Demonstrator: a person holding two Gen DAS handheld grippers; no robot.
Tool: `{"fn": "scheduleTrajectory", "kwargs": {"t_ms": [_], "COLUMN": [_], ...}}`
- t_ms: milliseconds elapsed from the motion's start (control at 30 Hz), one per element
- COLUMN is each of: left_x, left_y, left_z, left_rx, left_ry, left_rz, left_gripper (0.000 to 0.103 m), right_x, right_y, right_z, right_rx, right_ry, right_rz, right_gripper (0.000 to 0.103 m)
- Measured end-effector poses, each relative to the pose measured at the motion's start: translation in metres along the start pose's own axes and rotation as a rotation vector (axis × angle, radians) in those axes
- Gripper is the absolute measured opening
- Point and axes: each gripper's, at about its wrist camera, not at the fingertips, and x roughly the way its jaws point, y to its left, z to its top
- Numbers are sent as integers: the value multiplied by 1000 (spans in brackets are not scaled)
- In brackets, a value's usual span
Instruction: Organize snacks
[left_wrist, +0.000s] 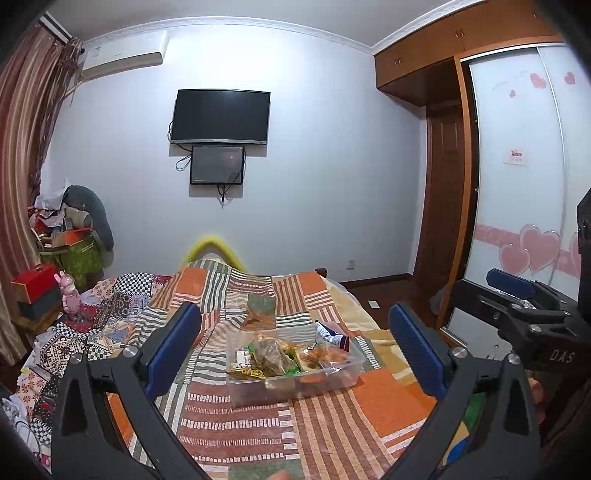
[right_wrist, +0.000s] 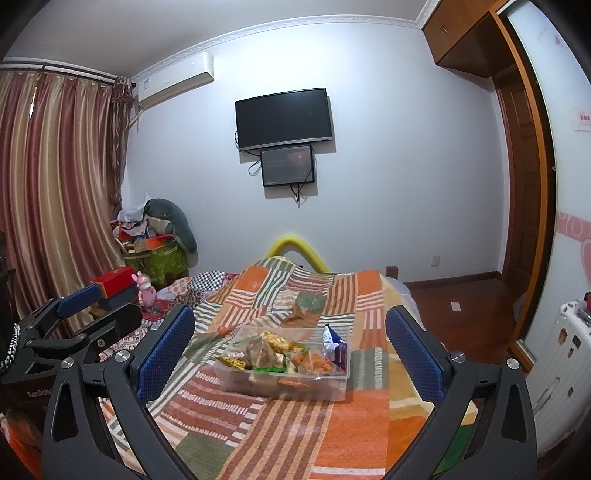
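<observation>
- On the bed, a patchwork blanket (left_wrist: 332, 417) of orange, rust-striped and green blocks carries a clear plastic container (left_wrist: 293, 365), which sits near the middle of the bedspread, ahead of both grippers.
- The container is a shallow rectangular tub with see-through walls; from the left wrist view its long axis runs roughly left to right, and from the right wrist view (right_wrist: 284, 363) it lies slightly skewed, with the right end nearer the camera.
- Inside it lies a heap of snack packets (left_wrist: 284, 356): crinkly transparent and gold-foil wrappers, some green, some showing orange contents.
- A blue and white packet (right_wrist: 334, 341) stands tilted against the container's right end, its top pointing up and away from the camera.
- The left gripper (left_wrist: 295, 350) hangs above the blanket with its black arms spread wide and its blue, textured pads (left_wrist: 173, 350) far apart, gripping nothing.
- The right gripper (right_wrist: 290, 354) is spread just as wide, its dimpled blue pads (right_wrist: 164, 350) well apart and empty; the container shows between them, farther along the bed.
- Each gripper shows at the edge of the other's view, side by side.
- On the far white wall hang a dark television (left_wrist: 220, 115) and a smaller screen (left_wrist: 217, 165) just beneath it.
</observation>
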Motion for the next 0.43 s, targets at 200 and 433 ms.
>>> {"fn": "scheduleTrajectory", "kwargs": {"t_ms": [200,433], "left_x": [2,1], "left_y": [0,0], "left_z": [-1,-3], "left_rx": [-3,-7], "left_ry": [17,21], "left_rz": [-15,-23], "left_gripper": [103,103], "right_x": [0,0], "right_y": [0,-1], "right_z": [0,-1], "right_rx": [0,0], "right_ry": [0,3], "right_rz": [-1,-1], "right_gripper": [103,103]}}
